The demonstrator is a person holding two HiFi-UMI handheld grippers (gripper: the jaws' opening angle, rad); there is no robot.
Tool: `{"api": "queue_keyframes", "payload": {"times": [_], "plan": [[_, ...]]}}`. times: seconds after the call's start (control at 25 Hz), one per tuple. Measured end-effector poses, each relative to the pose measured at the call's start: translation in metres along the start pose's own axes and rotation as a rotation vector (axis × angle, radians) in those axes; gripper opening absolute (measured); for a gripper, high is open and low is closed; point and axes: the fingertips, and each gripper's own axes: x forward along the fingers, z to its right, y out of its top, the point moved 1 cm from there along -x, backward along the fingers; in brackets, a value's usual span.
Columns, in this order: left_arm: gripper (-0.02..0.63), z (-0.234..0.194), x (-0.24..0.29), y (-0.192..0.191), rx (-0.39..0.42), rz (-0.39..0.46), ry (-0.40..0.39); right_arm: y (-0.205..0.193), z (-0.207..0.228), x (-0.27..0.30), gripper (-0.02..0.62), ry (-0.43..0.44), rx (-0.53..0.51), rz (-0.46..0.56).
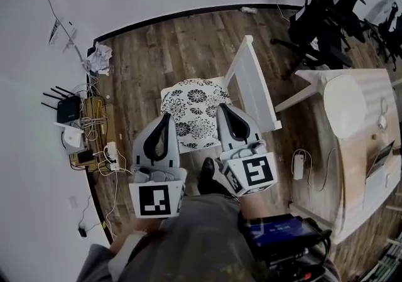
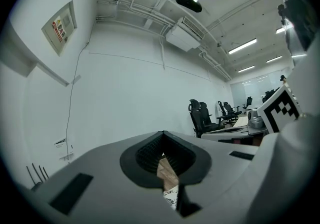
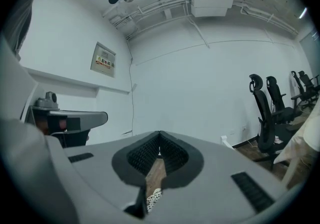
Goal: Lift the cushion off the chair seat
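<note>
A cushion point(image 1: 193, 111) with a black-and-white flower print lies flat on the seat of a white chair point(image 1: 254, 83), whose backrest stands on the right side. Both grippers hover level above the cushion's near edge, side by side. The left gripper point(image 1: 168, 115) is over the cushion's near left part, the right gripper point(image 1: 221, 107) over its right edge. Both are shut and hold nothing. In the left gripper view the tips point(image 2: 162, 134) meet, and a bit of cushion point(image 2: 171, 197) shows through the gap behind them. The right gripper view shows the same: closed tips point(image 3: 159, 133) with the cushion point(image 3: 153, 197) below.
A router and cables point(image 1: 70, 111) sit on a crate by the left wall, with crumpled paper point(image 1: 99, 58) behind. A light wooden table point(image 1: 364, 149) stands at the right. Black office chairs point(image 1: 326, 17) are at the far right. The person's shoe point(image 1: 207, 171) is just before the chair.
</note>
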Motion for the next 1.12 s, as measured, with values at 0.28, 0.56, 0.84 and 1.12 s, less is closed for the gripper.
{"api": "queue_keyframes", "payload": {"times": [0.28,0.56,0.84,1.12], "plan": [[0.006,-0.009,0.011,-0.005,-0.019,-0.02,0.055,0.002,0.009,0.018,0.007,0.042,-0.008,-0.01],[0.006,-0.024,0.023,-0.021,-0.024,-0.047,0.032,-0.01,0.013,0.033,0.007,0.025,-0.011,-0.036],[0.006,-0.031,0.034,-0.053,-0.05,-0.104,-0.012,-0.042,0.013,0.042,0.006,0.001,0.003,-0.111],[0.006,-0.035,0.031,-0.11,-0.12,-0.21,-0.031,-0.094,0.015,0.044,0.007,-0.021,0.042,-0.207]]}}
